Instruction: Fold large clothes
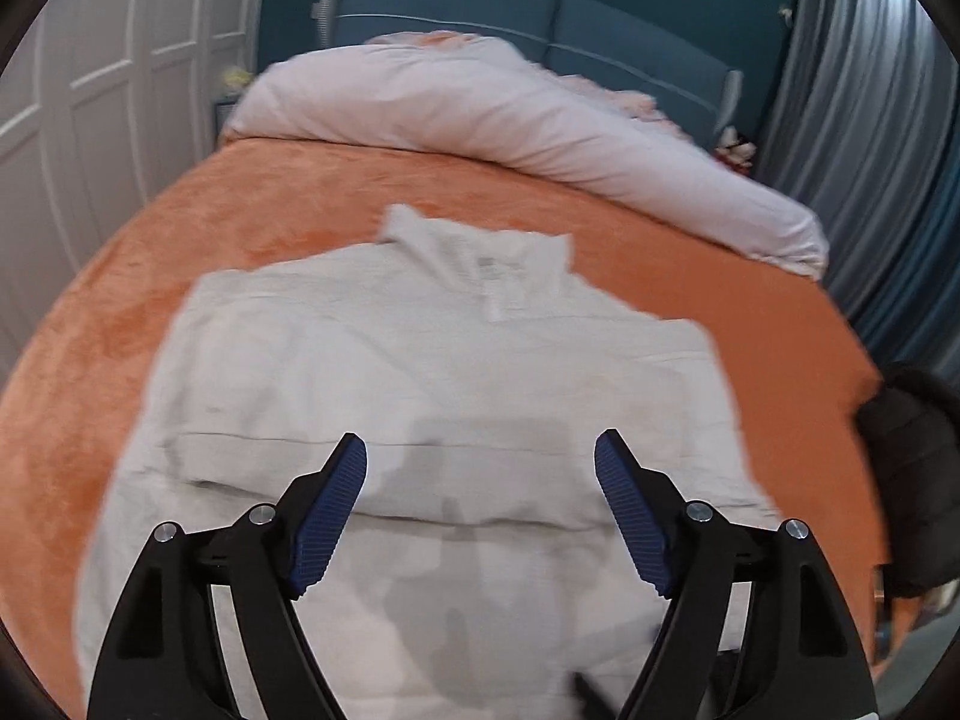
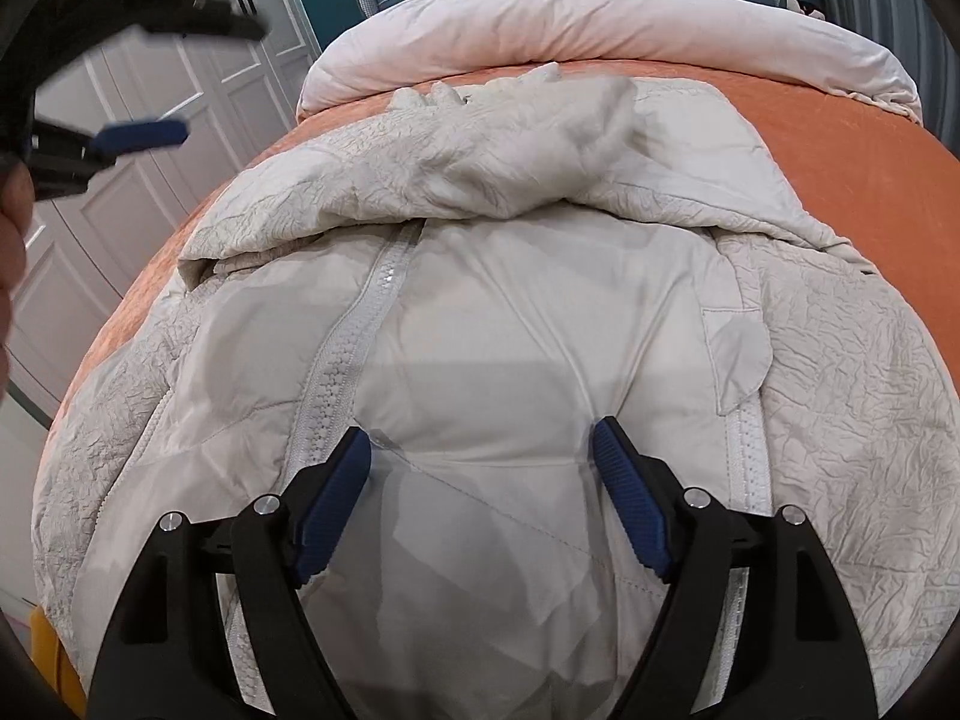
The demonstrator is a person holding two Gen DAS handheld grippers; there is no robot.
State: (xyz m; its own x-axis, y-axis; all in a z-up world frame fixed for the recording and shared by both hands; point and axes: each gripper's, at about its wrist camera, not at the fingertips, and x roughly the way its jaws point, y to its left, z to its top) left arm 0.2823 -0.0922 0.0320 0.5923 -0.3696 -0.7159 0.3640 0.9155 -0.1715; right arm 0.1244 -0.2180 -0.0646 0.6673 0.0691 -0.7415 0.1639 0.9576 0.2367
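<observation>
while the pale jacket (image 2: 492,312) is lying spread on the orange bedspread (image 1: 252,210), with its lining and both zipper strips (image 2: 336,360) facing up, both grippers are hanging above it with nothing in them. the right gripper (image 2: 480,450) is hovering low over the lining, jaws wide apart and empty; the left gripper (image 1: 480,456) is sitting higher above the jacket, jaws also apart, its view blurred. one upper part is lying bunched across the jacket's top, so the fold looks to be at an early stage. the next move probably calls for taking hold of a side edge and carrying it across the middle. orange cover is showing on both sides, giving room to work, though the rolled duvet (image 2: 600,18) is lying close beyond the collar and the bed's near edge is out of view.
</observation>
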